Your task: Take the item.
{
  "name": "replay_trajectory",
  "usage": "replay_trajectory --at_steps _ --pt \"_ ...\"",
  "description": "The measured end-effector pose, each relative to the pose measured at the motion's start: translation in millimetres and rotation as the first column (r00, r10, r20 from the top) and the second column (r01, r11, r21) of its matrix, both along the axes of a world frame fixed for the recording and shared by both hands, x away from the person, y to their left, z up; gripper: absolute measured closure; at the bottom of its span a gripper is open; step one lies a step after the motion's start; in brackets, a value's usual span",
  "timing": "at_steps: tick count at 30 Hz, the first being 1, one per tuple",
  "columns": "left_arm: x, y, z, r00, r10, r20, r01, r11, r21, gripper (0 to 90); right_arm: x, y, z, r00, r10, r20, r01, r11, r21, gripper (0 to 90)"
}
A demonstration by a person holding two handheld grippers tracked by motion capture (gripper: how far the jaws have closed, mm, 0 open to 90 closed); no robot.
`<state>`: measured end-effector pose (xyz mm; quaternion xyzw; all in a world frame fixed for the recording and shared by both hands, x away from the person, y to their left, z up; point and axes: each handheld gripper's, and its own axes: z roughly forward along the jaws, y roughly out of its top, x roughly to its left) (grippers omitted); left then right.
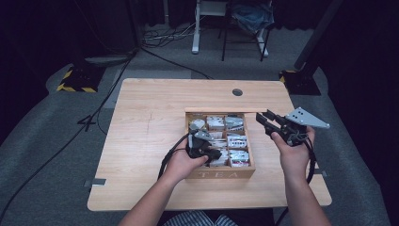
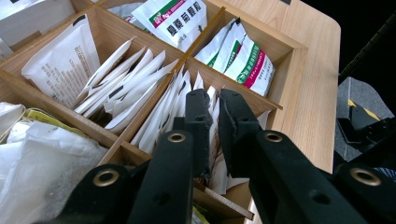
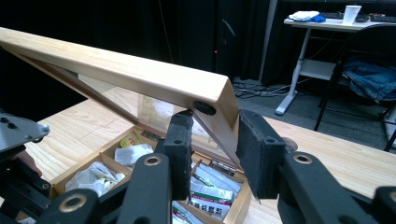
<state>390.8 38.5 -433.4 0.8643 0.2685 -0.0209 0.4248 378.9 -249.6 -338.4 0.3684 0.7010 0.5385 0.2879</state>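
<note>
Over the tea box point(image 1: 244, 173), our left gripper point(image 2: 214, 100) pinches a white sachet point(image 2: 215, 135); our right gripper point(image 3: 212, 135) clamps the raised lid point(image 3: 140, 74).

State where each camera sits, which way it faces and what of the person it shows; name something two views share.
High view: above the person's side, facing forward and down on the table; both forearms, left gripper in the box, right gripper at the lid.
Left gripper view: on the left gripper, facing down into the box; its jaws shut on a sachet.
Right gripper view: on the right gripper, facing across the table; its jaws shut on the raised lid.
Shared: all three show the box.
</note>
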Motion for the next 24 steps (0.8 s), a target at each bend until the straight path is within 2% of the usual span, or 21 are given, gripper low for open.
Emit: replay_trajectory --at_steps 6,14,18,24 --pt "-0.7 0.6 0.3 0.9996 0.010 0.025 -0.011 0.9999 0.011 82.7 -0.1 0.0 -0.1 1.0000 0.002 0.001 -0.001 1.000 -0.001 65.9" --pt "1.7 1.6 -1.7 0.9996 0.014 0.023 -0.015 0.9992 0.038 84.2 -0.2 0.1 -0.1 1.0000 0.001 0.002 -0.001 1.000 -0.001 65.9" --pt "2.6 2.8 -2.3 0.9998 0.018 0.009 -0.019 0.9990 0.042 87.7 -0.2 0.1 -0.1 1.0000 0.001 0.002 -0.001 1.000 -0.001 65.9" --pt "3.0 6.3 -3.3 0.9997 0.023 0.011 -0.024 0.9989 0.040 89.7 -0.4 0.4 -0.2 1.0000 0.000 0.004 0.000 1.000 -0.002 65.9"
